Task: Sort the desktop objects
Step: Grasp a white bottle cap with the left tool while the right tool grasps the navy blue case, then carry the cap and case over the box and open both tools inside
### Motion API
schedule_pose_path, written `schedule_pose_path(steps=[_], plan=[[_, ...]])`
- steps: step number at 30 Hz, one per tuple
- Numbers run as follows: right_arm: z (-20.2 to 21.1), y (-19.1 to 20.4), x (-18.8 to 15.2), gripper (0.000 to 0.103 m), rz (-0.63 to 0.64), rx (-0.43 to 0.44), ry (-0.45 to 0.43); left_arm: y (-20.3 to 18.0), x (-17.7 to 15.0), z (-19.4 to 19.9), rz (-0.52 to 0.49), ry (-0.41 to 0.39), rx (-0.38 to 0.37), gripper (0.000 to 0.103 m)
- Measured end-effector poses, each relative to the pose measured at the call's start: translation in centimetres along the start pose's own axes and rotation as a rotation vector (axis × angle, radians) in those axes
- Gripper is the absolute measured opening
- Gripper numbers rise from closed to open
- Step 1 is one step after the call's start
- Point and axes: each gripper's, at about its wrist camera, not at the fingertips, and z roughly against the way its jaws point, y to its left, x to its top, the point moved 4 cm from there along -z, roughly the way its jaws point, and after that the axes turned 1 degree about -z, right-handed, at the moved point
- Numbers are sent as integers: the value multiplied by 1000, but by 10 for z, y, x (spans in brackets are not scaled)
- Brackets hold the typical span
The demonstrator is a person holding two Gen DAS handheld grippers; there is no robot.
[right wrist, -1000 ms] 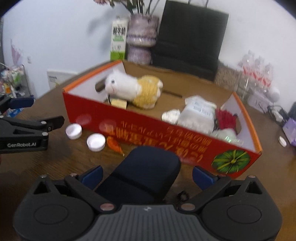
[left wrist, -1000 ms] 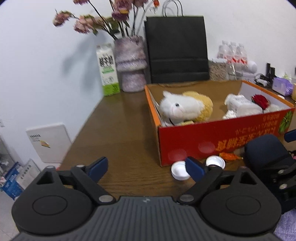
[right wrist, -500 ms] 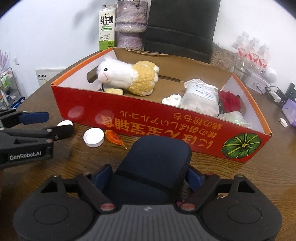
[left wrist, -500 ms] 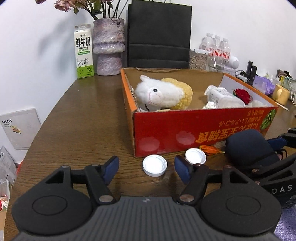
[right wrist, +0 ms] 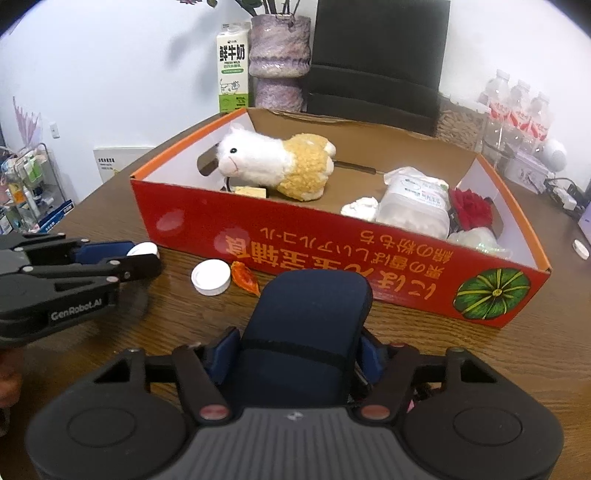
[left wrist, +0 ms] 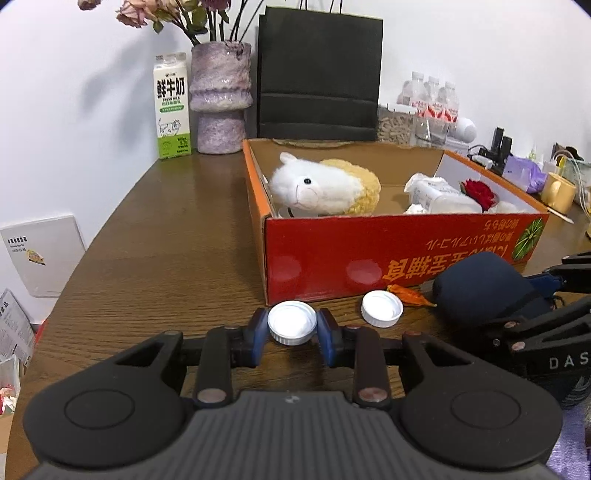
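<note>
Round white plastic bottle cap with a ridged edge (left wrist: 292, 322) sits on the brown wooden table (left wrist: 166, 251), just in front of the red cardboard box (left wrist: 388, 254). The left gripper (left wrist: 292, 334) has its two blue padded fingers (left wrist: 258, 332) pressed on both sides of this cap. From the right wrist view the same cap (right wrist: 142, 250) peeks out between the black fingers of the left gripper (right wrist: 138, 254).

A second round white plastic cap (left wrist: 381, 308) lies flat on the table near the first one, open side up. Just beside it lies a small orange crinkly piece (left wrist: 412, 295), maybe a dried pepper, but it is hard to tell.

The right gripper (right wrist: 301, 356) has its blue fingers (right wrist: 221, 354) squeezed on a smooth dark blue case with rounded corners (right wrist: 306, 332). The case has a thin dark band around it.

Inside the box, a fluffy white and yellow toy sheep (right wrist: 273, 164) lies on its side. Near the other end are a soft clear bag of white stuff (right wrist: 415, 206), a crumpled white bit (right wrist: 360, 206) and a red cloth rose (right wrist: 471, 206).

Behind the box stand a tall green and white milk carton (left wrist: 171, 107), a bumpy purple stone vase (left wrist: 220, 99) with dry pink flowers (left wrist: 155, 13), and a flat black paper bag (left wrist: 319, 74).
</note>
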Motion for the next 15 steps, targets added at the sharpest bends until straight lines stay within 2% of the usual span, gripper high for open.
schedule_pose_path(steps=[7,15], plan=[[20,6,10,62,65,8,-30,-2,2,18,25,-41,-16,29],[60,-2,23,62,31,88,-98,-8,25,52,21,-141,-25,29]])
